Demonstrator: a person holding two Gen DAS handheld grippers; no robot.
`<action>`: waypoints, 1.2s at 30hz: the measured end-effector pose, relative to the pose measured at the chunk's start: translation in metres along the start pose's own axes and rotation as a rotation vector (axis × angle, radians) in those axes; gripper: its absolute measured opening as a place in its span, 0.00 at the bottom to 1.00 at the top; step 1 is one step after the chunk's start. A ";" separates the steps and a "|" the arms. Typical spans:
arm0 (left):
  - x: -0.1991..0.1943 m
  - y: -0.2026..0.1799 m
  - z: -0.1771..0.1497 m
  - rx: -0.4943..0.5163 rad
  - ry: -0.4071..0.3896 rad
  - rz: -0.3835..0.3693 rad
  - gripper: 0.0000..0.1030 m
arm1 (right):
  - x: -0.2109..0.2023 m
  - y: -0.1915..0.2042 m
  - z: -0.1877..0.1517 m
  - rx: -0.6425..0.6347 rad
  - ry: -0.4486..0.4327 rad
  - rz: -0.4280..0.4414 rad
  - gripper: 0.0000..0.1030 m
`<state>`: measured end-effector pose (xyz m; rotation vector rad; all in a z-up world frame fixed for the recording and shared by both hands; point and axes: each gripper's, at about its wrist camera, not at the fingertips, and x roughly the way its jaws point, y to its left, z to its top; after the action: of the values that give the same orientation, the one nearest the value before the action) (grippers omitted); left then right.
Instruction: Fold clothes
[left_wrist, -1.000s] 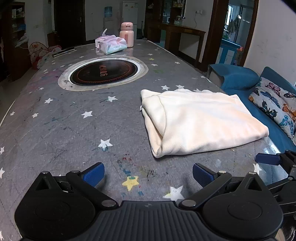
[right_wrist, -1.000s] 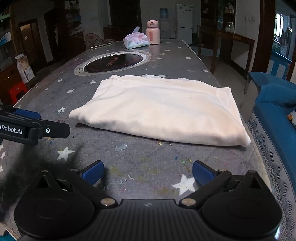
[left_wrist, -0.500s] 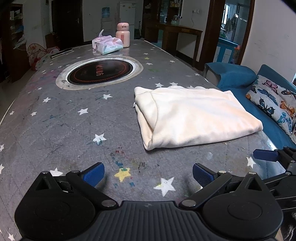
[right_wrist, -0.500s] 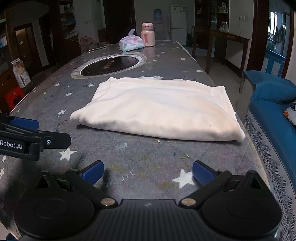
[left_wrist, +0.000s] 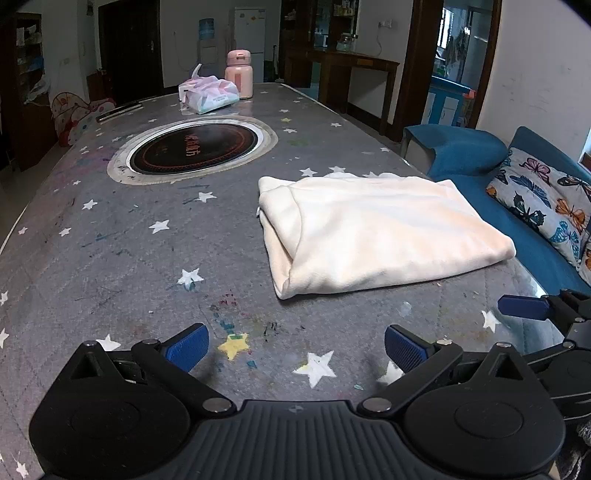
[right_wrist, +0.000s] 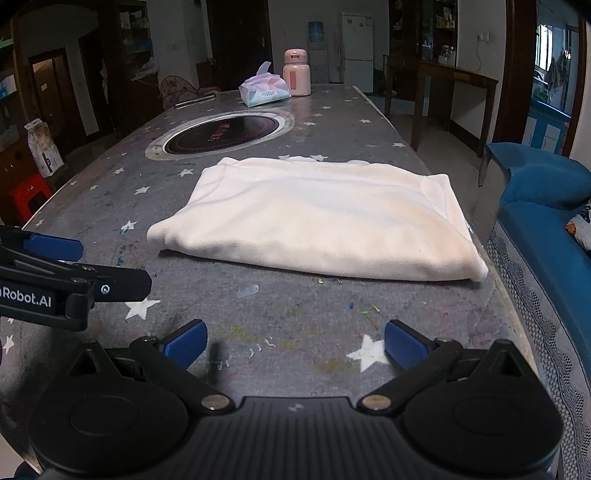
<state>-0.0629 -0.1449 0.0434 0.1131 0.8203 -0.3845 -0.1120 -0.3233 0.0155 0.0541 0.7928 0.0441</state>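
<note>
Right wrist: left tool (right_wrist: 55, 258) reads "Robot.AI" | both tools released | garment (right_wrist: 317, 218) folded

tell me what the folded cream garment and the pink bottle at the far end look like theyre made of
Folded cream garment: apparently soft fleece or brushed knit, matte; its surface looks fuzzy and its folds thick and rounded.
Pink bottle: smooth and hard with a slight sheen, probably plastic or coated metal; too far away to tell which.
</note>
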 end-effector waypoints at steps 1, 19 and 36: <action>0.000 0.000 0.000 0.000 0.001 -0.001 1.00 | 0.000 0.000 0.000 0.000 0.000 0.001 1.00; -0.001 -0.005 -0.002 0.009 0.001 -0.010 1.00 | -0.004 0.000 -0.003 0.007 -0.004 0.000 1.00; -0.001 -0.010 -0.003 0.018 0.003 -0.017 1.00 | -0.007 0.002 -0.006 0.002 0.000 -0.002 1.00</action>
<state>-0.0694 -0.1536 0.0421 0.1237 0.8217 -0.4081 -0.1211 -0.3216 0.0160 0.0556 0.7925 0.0409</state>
